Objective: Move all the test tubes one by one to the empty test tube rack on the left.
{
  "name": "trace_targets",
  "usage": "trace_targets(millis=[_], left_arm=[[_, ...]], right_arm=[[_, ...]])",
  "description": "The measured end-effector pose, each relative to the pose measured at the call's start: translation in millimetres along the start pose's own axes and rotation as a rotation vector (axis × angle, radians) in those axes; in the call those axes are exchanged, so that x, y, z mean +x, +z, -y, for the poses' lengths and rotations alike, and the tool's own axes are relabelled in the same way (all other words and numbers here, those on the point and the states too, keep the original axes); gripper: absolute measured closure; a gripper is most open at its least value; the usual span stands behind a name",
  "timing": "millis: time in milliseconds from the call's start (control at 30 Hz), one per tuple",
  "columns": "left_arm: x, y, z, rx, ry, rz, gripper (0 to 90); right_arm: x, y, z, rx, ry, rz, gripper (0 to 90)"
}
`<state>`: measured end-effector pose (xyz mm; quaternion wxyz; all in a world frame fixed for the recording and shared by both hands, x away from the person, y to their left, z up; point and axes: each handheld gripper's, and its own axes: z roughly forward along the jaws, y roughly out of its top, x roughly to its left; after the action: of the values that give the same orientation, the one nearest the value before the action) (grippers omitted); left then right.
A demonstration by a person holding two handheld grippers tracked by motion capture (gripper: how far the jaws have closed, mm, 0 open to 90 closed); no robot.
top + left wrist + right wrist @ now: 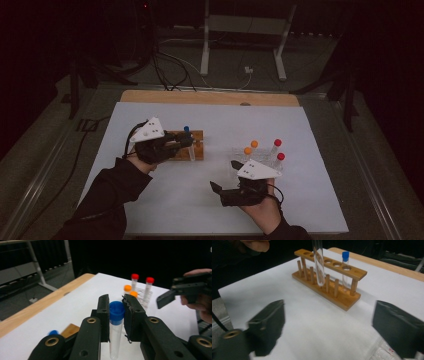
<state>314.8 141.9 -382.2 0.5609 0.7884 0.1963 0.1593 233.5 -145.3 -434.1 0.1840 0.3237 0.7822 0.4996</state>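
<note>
The left hand-held gripper clamps a blue-capped tube upright—long axis vertical—hanging just above the wooden rack on the bench; the right hand-held gripper gapes empty, farther off.

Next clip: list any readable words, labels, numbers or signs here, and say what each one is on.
None can be read.
Clear rack: small red marks on its corner in the right gripper view, too blurred to read.
Blue-capped tube in the left gripper: no print to be seen.
Wooden rack: no lettering visible.
Red-capped tubes and orange-capped tubes: no labels that can be made out.
</note>
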Motion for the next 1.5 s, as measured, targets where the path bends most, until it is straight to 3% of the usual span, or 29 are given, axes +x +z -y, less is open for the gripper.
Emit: trace_targets(millis=[167,600,967,1500], left_arm=[[12.5,-4.0,-5.8,-0.007,-0.001,-0.053,77.4],[45.3,-0.2,-10.6,-0.008,-0.021,-0.165,77.4],[68.9,17.8,3.4,0.037,-0.055,-0.231,77.5],[70.8,32.5,39.1,0.071,-0.103,-0.219,77.4]], right_arm=[[-0.5,-0.6,-0.6,0.001,0.008,-0.004,0.0],[-2.6,-4.6,-0.3,-0.018,0.006,-0.027,0.0],[-5.1,-6.3,-0.3,-0.033,0.011,-0.035,0.0],[-8.5,-6.6,2.5,-0.030,0.023,-0.038,0.0]])
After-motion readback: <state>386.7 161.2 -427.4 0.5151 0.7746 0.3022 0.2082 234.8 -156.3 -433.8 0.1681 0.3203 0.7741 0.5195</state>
